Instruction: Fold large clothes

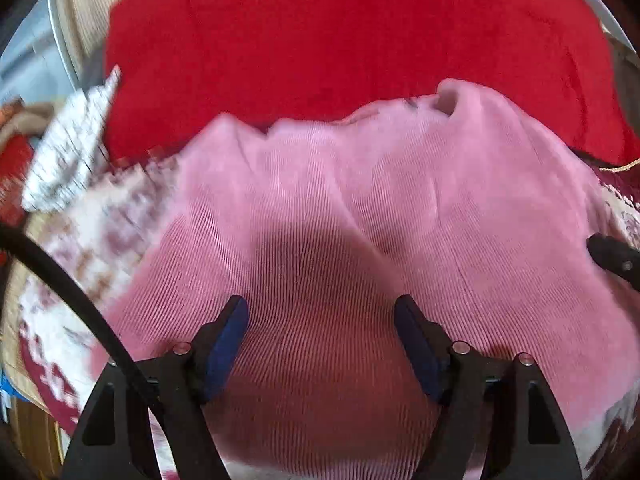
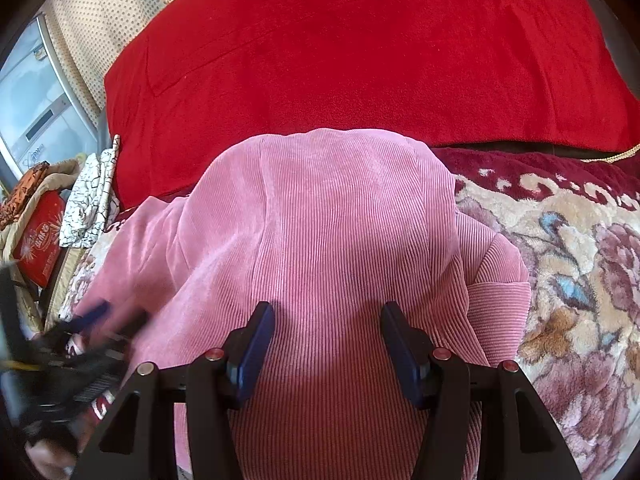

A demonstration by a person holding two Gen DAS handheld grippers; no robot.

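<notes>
A pink corduroy garment (image 1: 360,184) (image 2: 340,208) lies spread on a floral blanket, with a folded sleeve at its right side (image 2: 496,276). My left gripper (image 1: 320,302) hovers open over the lower middle of the garment, with nothing between its blue pads. My right gripper (image 2: 328,306) also stands open just above the fabric, its pads apart and not pinching cloth. In the right wrist view the left gripper (image 2: 92,316) shows blurred at the garment's left edge. One right gripper finger (image 1: 612,258) pokes in at the right of the left wrist view.
A big red cushion (image 2: 360,60) (image 1: 340,40) lies behind the garment. The floral blanket (image 2: 568,248) (image 1: 108,232) extends to both sides. At the left are a white crackle-patterned cloth (image 2: 92,200), a red box (image 2: 40,236) and a grey appliance (image 2: 32,96).
</notes>
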